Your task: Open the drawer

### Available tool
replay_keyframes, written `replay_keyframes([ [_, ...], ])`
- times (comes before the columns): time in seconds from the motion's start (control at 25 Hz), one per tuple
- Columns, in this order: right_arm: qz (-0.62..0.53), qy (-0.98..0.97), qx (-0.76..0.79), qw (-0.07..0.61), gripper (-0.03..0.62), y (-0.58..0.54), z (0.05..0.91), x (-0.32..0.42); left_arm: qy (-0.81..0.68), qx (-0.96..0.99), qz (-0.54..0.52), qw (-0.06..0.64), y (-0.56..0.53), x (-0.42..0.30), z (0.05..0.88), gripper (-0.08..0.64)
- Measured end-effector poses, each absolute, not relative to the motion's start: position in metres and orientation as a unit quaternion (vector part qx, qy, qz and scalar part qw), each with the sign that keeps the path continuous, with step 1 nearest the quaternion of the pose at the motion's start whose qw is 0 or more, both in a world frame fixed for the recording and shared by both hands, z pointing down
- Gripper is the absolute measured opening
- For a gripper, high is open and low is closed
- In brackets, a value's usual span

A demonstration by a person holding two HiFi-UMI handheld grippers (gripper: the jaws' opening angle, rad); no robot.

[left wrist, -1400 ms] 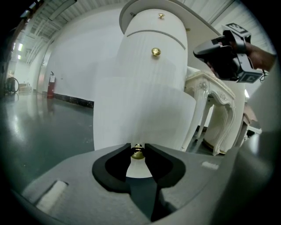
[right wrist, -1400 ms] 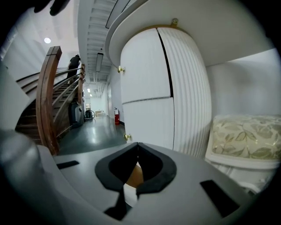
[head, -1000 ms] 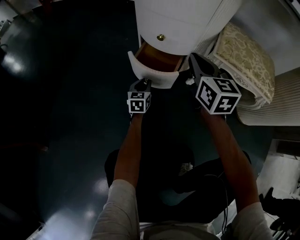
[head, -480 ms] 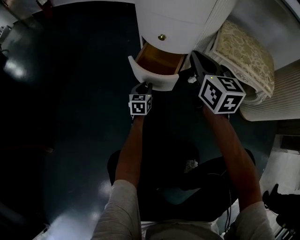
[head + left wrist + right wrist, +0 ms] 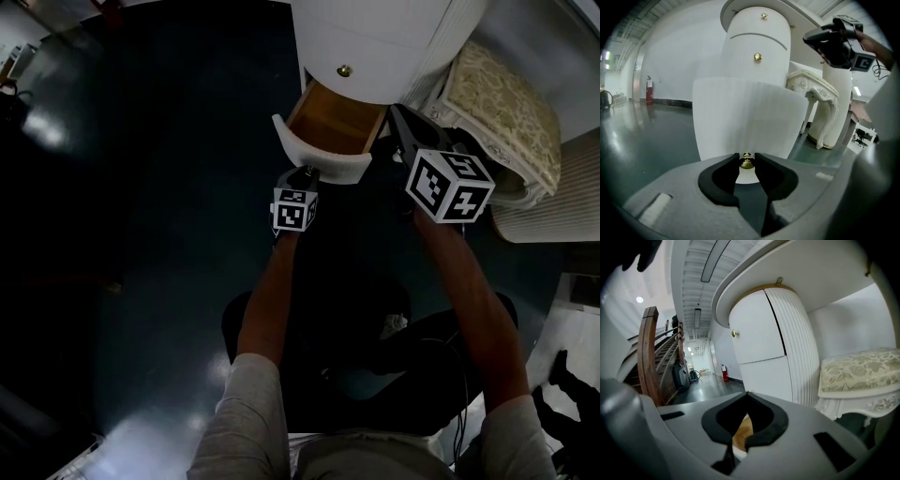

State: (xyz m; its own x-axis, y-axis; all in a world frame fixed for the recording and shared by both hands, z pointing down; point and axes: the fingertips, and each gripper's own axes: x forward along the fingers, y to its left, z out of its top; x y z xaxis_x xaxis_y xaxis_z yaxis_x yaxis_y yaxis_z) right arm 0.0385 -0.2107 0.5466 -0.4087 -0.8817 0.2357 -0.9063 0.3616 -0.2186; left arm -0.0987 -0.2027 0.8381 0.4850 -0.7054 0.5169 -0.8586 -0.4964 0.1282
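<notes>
The left claw (image 5: 746, 156) is pinching the knob (image 5: 746, 163), small and likely slippery, on the light-looking drawer (image 5: 750, 112). The right claw (image 5: 746, 393) is hovering pressed together.

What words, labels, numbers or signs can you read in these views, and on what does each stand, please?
No text is readable anywhere.
Black-and-white marker cubes: square patterns only, no letters.
White ribbed cabinet and its pulled-out white drawer: no print.
Red fire extinguisher by the far wall: label too small to read.
</notes>
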Motion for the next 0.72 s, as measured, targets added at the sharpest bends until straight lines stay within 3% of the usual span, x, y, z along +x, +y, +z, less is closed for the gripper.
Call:
replay_keyframes([
  [0.72,0.147,-0.830,0.528,0.103,0.015,-0.205,0.585,0.020,-0.444,0.845,0.236,0.180,-0.169,-0.117,0.840,0.102],
])
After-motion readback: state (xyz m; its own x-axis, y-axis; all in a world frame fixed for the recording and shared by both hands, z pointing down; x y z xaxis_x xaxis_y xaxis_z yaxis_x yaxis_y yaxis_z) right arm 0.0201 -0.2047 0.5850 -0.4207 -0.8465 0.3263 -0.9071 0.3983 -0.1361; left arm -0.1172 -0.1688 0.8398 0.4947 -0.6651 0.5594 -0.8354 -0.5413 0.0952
